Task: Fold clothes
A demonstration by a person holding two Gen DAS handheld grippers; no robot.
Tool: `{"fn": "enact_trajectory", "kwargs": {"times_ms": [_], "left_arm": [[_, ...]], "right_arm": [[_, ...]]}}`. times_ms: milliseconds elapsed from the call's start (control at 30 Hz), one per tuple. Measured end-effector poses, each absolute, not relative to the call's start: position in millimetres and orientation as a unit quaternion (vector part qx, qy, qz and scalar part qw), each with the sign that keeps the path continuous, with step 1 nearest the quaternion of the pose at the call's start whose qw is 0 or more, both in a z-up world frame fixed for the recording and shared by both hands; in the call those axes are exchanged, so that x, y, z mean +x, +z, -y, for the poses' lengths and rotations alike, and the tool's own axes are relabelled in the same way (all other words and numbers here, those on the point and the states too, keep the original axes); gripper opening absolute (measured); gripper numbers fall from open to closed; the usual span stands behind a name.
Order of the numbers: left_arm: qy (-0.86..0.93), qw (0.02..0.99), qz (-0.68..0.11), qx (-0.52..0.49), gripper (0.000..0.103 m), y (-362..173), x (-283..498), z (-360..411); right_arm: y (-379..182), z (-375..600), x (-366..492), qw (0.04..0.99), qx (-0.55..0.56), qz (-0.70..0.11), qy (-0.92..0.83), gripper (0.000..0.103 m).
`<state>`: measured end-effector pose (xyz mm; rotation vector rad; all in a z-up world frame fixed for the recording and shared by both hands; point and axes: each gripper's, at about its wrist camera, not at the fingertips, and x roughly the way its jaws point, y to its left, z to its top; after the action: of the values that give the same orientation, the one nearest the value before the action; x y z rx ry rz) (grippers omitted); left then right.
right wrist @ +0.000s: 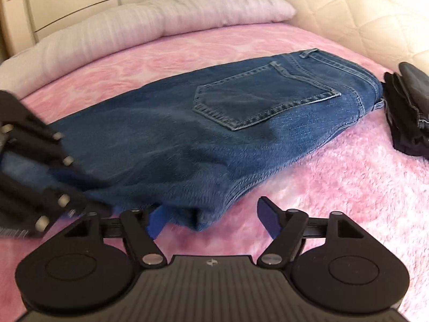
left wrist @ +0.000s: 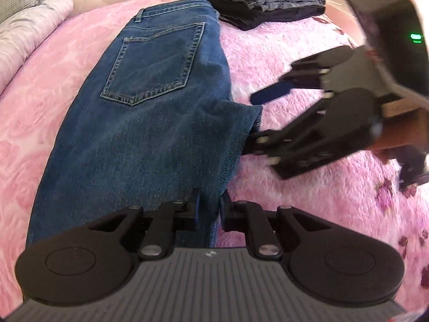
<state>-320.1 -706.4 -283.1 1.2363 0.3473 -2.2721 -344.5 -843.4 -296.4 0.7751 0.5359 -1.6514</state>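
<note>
My left gripper (left wrist: 209, 204) is pinched narrow on the near edge of the jeans (left wrist: 139, 112), which lie folded lengthwise on the pink blanket (left wrist: 308, 201), back pocket (left wrist: 155, 61) up and waistband at the far end. My right gripper (right wrist: 211, 220) is spread wide just beside the jeans' right edge, holding nothing. A folded dark pile (left wrist: 262, 0) sits far right, touching the waistband.

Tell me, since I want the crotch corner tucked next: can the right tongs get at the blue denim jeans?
Probably yes. The right tongs stand open at the edge of the blue denim jeans, with only pink fleece blanket beside them; the left tongs grip farther along.
</note>
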Motion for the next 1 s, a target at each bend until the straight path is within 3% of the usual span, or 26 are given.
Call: {"fn": "enact_trajectory", "kwargs": {"times_ms": [33, 100, 200, 500, 533, 600, 800, 1000], "left_arm": [[-0.842, 0.259, -0.126, 0.456, 0.013, -282.9, -320.6, 705.1], [-0.848, 0.25, -0.123, 0.45, 0.026, -282.0, -320.9, 702.4], [-0.853, 0.252, -0.113, 0.443, 0.026, -279.2, -319.8, 699.9], [-0.823, 0.312, -0.056, 0.471, 0.03, -287.0, -322.9, 704.9], [-0.822, 0.316, -0.05, 0.472, 0.03, -287.6, -323.3, 703.8], [-0.821, 0.32, -0.043, 0.471, 0.031, -288.3, -323.9, 701.7], [-0.824, 0.296, -0.004, 0.482, 0.033, -294.0, -329.0, 690.4], [-0.812, 0.29, 0.005, 0.507, 0.031, -305.4, -323.6, 691.7]], "right_arm": [[-298.2, 846.9, -343.6, 0.577, 0.33, -0.227, -0.712, 0.074], [-301.8, 854.0, -341.8, 0.568, 0.326, -0.224, -0.722, 0.074], [-296.7, 853.4, -344.7, 0.562, 0.319, -0.213, -0.733, 0.07], [-309.2, 864.0, -315.1, 0.569, 0.194, -0.344, -0.721, 0.073], [-314.6, 867.1, -310.9, 0.573, 0.178, -0.364, -0.713, 0.07], [-317.4, 866.7, -309.5, 0.554, 0.135, -0.404, -0.715, 0.052], [-301.0, 837.7, -310.4, 0.531, 0.086, -0.437, -0.721, 0.056], [-305.1, 828.8, -314.2, 0.53, 0.141, -0.426, -0.72, 0.059]]}}
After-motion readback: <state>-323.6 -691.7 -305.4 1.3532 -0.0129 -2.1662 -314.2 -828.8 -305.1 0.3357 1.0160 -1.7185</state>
